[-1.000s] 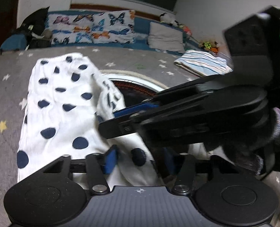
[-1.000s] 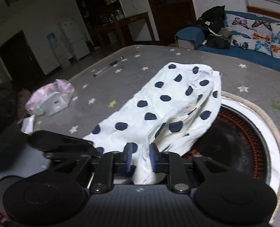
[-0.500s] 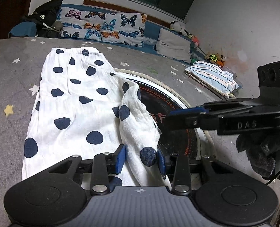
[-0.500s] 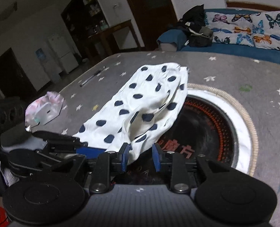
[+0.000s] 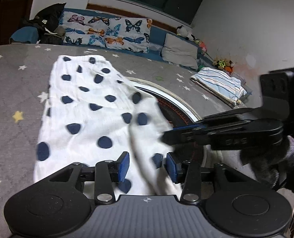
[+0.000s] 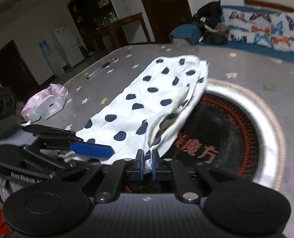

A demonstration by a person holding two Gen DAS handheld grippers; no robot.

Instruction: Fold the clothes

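The right gripper [image 6: 146,165], whose blue-padded fingers [image 6: 140,164] had stood apart half a second earlier with the hem loose between them, closed and pinched the near edge of the white cotton garment with navy polka dots [image 6: 147,107]. That edge lifted into a ridge running from the fingers. The left gripper [image 5: 147,166] had just been opening slightly, a fold of the dotted cloth between its pads [image 5: 124,166]. In the left wrist view, the right gripper swung from across the garment to its right-hand edge.
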